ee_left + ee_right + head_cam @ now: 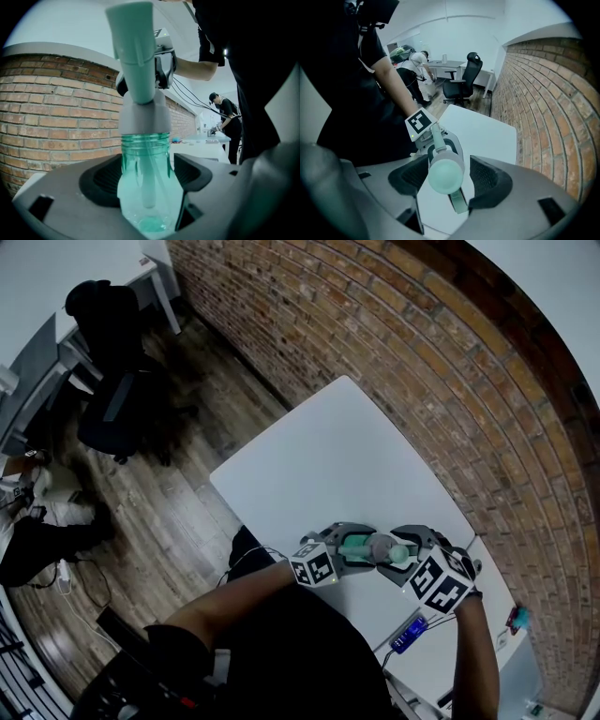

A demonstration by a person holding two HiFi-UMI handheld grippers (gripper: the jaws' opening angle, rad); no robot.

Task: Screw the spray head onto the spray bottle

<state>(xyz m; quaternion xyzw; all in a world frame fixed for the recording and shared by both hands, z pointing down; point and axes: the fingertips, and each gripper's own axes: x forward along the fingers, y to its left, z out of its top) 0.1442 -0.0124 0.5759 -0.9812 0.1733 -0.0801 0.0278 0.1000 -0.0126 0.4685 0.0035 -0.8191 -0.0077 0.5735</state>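
The bottle (140, 154), of clear green plastic ribbed near the neck, is clamped between the jaws of the left gripper (146, 176), whose black pads are pressed against its two sides. A thin tube (149, 190) is seen inside it. Straight ahead of these jaws a grey collar (143, 117) is seated over the bottle's neck, and beyond it the pale mint spray head (136, 56) is carried. The head's far end is enclosed by the right gripper (447, 174), whose jaws are drawn in narrowly on the rounded body, with the trigger (459, 201) hanging just below them. Both grippers are held above a white table (337, 456).
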